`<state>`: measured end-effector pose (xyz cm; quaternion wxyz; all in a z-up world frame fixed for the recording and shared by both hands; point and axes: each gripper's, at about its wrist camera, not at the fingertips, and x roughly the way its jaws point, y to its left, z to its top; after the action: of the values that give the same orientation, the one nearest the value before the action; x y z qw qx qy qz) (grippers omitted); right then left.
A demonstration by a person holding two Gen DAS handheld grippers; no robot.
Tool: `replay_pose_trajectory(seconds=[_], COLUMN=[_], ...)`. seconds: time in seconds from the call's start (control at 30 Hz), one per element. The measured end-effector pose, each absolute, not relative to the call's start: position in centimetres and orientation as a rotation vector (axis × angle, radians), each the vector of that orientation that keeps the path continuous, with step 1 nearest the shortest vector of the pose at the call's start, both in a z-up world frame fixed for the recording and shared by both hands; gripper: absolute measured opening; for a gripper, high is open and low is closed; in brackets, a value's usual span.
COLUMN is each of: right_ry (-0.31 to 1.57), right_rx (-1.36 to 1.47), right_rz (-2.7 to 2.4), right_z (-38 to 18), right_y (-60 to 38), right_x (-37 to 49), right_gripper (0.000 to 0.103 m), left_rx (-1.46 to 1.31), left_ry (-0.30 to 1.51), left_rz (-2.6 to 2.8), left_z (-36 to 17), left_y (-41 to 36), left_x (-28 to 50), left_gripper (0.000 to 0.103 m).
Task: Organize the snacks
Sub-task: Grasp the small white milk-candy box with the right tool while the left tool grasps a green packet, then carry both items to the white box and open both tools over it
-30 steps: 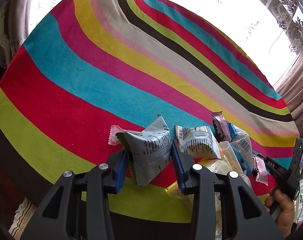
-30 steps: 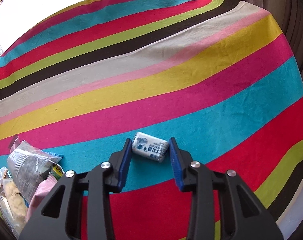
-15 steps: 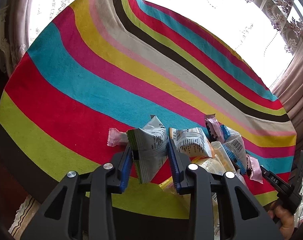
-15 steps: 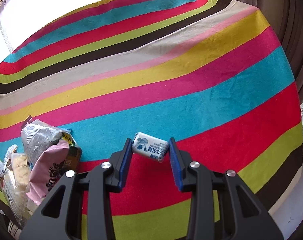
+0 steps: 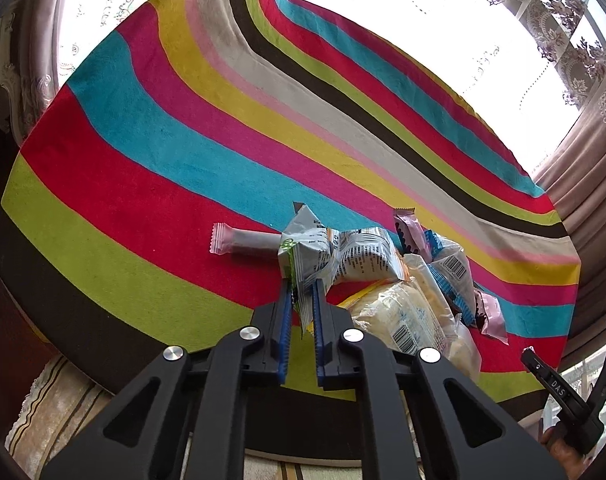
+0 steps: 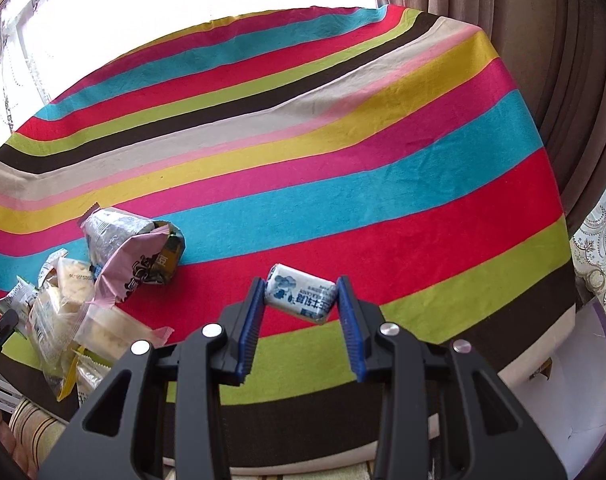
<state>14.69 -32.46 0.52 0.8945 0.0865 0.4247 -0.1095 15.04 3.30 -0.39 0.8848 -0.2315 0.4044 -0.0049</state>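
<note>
My left gripper (image 5: 301, 294) is shut on a grey-white snack packet with a green logo (image 5: 305, 252) and holds it above the striped tablecloth (image 5: 143, 168). To its right lies a pile of snack packets (image 5: 415, 292). A pink-ended bar (image 5: 243, 239) lies just behind the held packet. My right gripper (image 6: 301, 292) is shut on a small white and blue packet (image 6: 300, 294), held above the cloth's near edge. The same pile (image 6: 83, 292) shows at the left in the right wrist view.
The table's near edge drops to a patterned rug (image 5: 51, 396). Brown curtains (image 6: 559, 92) hang close on the right. A white board or box (image 6: 563, 368) sits below the table at right. The other gripper's handle (image 5: 559, 392) shows at the lower right of the left wrist view.
Both grippers have pulled back and up from the table with their packets. The left jaws have closed much tighter on the grey packet.
</note>
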Motion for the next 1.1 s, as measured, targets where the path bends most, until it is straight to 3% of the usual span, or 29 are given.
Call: replay_pose_trajectory(seconds=[0.17, 1.1], right_ry=[0.873, 0.851], right_rx=[0.185, 0.182], right_rz=[-0.218, -0.187], right_z=[1.0, 3.0], right_y=[-32.7, -35.9], right_x=[12.5, 2.3], right_gripper=[0.037, 0.037], left_rx=[-0.476, -0.350], left_ry=[0.841, 0.771], left_rz=[-0.024, -0.228], left_z=[-0.1, 4.6], left_y=[2.8, -4.8], left_x=[13.9, 5.5], left_gripper=[0.000, 0.000])
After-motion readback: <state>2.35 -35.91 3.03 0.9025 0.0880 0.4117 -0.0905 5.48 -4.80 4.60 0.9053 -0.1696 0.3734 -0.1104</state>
